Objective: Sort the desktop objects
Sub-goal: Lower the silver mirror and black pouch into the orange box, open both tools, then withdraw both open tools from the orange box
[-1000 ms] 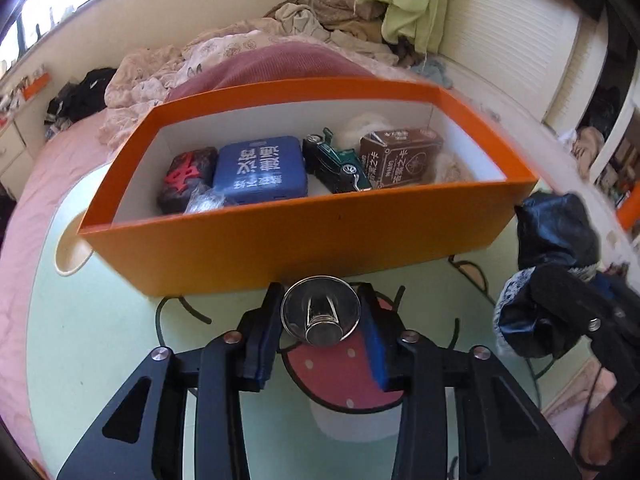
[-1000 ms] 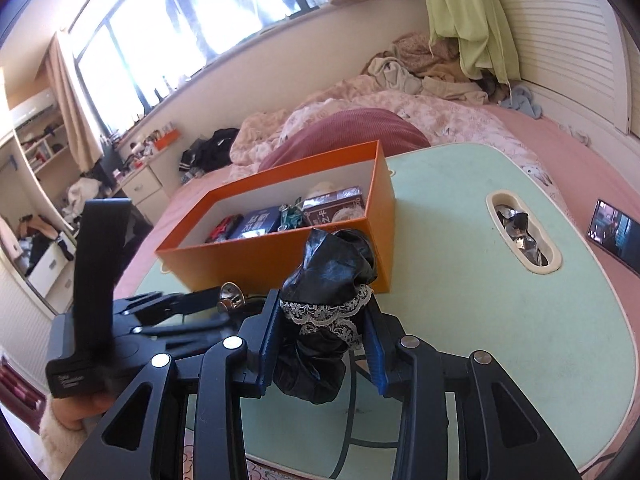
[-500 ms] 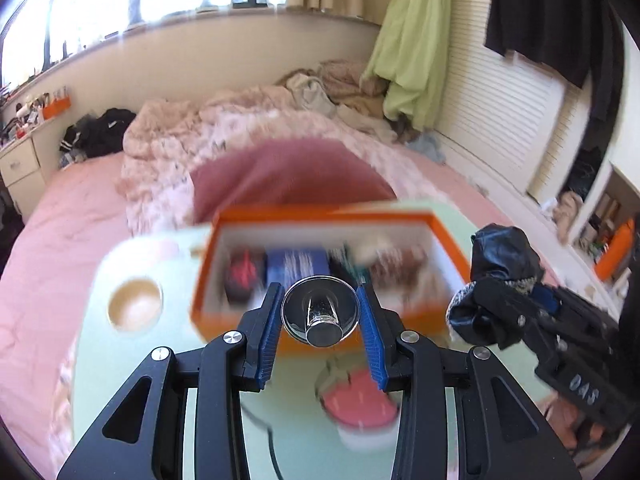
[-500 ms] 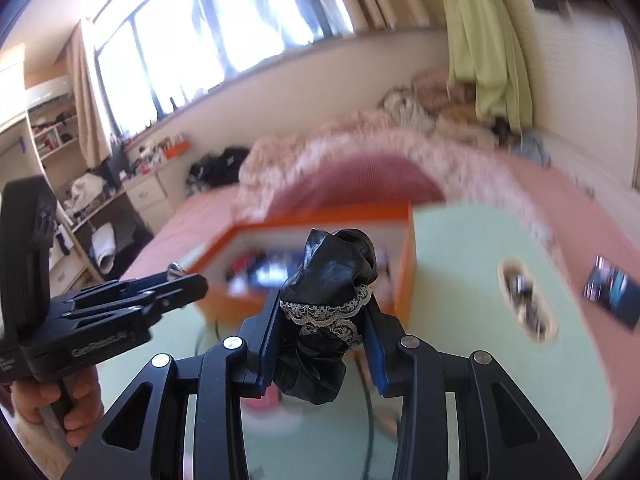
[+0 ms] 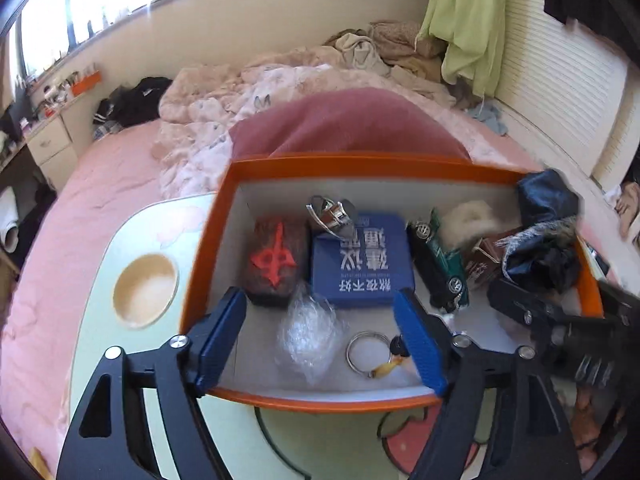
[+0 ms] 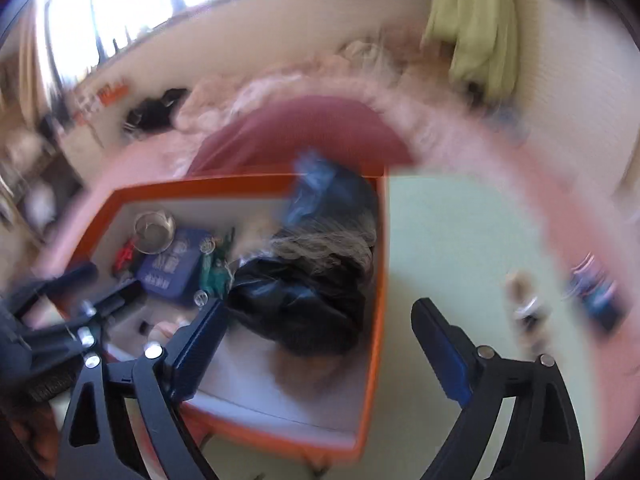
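Hovering over the orange box [image 5: 344, 400] with jaws just opening and empty, the left gripper [image 5: 320, 336] is releasing the metal funnel [image 5: 332, 216], now tilted beyond it above the blue case [image 5: 360, 264], while the right gripper [image 6: 320, 344], likewise just opening, is dropping the black bundle [image 6: 312, 288] into the box's right end.

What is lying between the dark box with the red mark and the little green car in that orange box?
A blue box with white lettering lies between the dark box and the green car, a shiny metal cup at its far edge; the left wrist view shows it.
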Demonstrator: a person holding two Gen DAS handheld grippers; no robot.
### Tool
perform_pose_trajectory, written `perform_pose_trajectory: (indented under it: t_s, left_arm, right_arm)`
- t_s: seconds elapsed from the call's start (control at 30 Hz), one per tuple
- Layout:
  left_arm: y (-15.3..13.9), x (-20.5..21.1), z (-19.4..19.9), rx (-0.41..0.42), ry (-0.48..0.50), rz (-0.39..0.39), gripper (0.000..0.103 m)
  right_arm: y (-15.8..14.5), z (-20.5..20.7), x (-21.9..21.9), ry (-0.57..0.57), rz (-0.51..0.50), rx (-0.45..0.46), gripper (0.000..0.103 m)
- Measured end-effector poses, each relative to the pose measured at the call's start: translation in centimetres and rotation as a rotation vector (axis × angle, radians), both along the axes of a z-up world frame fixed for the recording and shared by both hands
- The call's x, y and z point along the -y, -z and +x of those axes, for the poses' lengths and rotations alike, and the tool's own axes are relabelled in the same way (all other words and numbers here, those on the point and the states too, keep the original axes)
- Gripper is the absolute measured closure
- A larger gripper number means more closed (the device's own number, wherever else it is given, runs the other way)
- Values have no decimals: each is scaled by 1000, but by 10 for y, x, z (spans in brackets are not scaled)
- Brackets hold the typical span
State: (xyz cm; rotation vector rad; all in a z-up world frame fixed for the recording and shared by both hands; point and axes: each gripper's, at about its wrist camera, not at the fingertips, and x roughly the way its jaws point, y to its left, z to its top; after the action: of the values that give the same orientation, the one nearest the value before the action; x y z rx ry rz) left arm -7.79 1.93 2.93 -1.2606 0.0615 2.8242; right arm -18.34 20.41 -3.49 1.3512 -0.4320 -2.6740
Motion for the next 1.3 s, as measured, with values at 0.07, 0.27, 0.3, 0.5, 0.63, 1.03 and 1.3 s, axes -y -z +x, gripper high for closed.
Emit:
perform_pose_trajectory:
  t_s: [0.07, 0.27, 0.3, 0.5, 0.63, 1.03, 1.3]
  left_arm:
    - [-1, 2, 10, -37, 9, 5, 26]
    - [0, 7, 14, -48, -3, -3, 26]
    - [3, 6, 11, -51, -3, -1, 26]
    - [-3, 14, 20, -155, -21, 51, 26]
    - [-20, 11, 43, -231, 20, 57, 26]
    - [0, 20, 88, -55, 55, 113, 24]
    - [49, 12, 71, 90, 13, 17, 9]
  right_arm:
    - [7, 2, -9, 56, 61, -25, 10]
    - [22, 6, -4, 28, 154, -79, 15]
    - [24, 6, -3, 24, 164, -87, 16]
    - [18, 13, -1, 33, 243, -216, 18]
    - [-4, 36, 10, 46, 310, -372, 18]
    - [-10, 104, 53, -176, 342, -358, 18]
    - [26, 106, 73, -239, 435, -189, 17]
